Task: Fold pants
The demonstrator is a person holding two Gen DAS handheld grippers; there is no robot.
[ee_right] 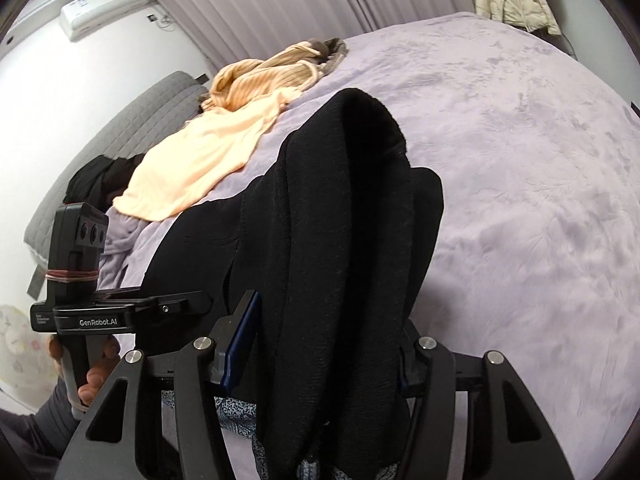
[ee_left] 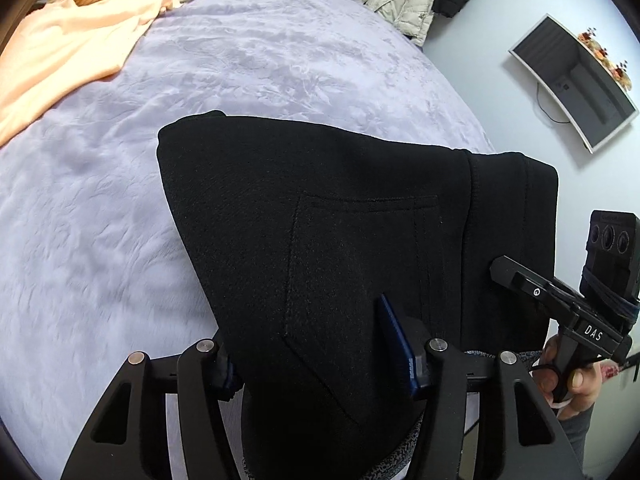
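With the left gripper [ee_left: 320, 360] and the right gripper [ee_right: 316, 364] each clamped on the black pants [ee_left: 340, 220], lifted above the bed [ee_left: 100, 240] near its front edge, both hands should travel level so the fold lands straight.

The black pants [ee_left: 320, 216] run off the bottom edge of the left wrist view, so their lower part cannot be seen, and they cover the bed cover [ee_left: 120, 240] beneath them. The left gripper [ee_left: 320, 364] has its left finger almost wholly hidden behind the fabric; only part of a blue pad [ee_left: 396, 340] shows. In the right wrist view the right gripper [ee_right: 316, 364] has its right pad buried behind the cloth. A patterned grey fabric [ee_right: 236, 412] peeks out below the pants, too little to identify. The dark heap [ee_right: 100, 180] by the headboard is too small to tell.
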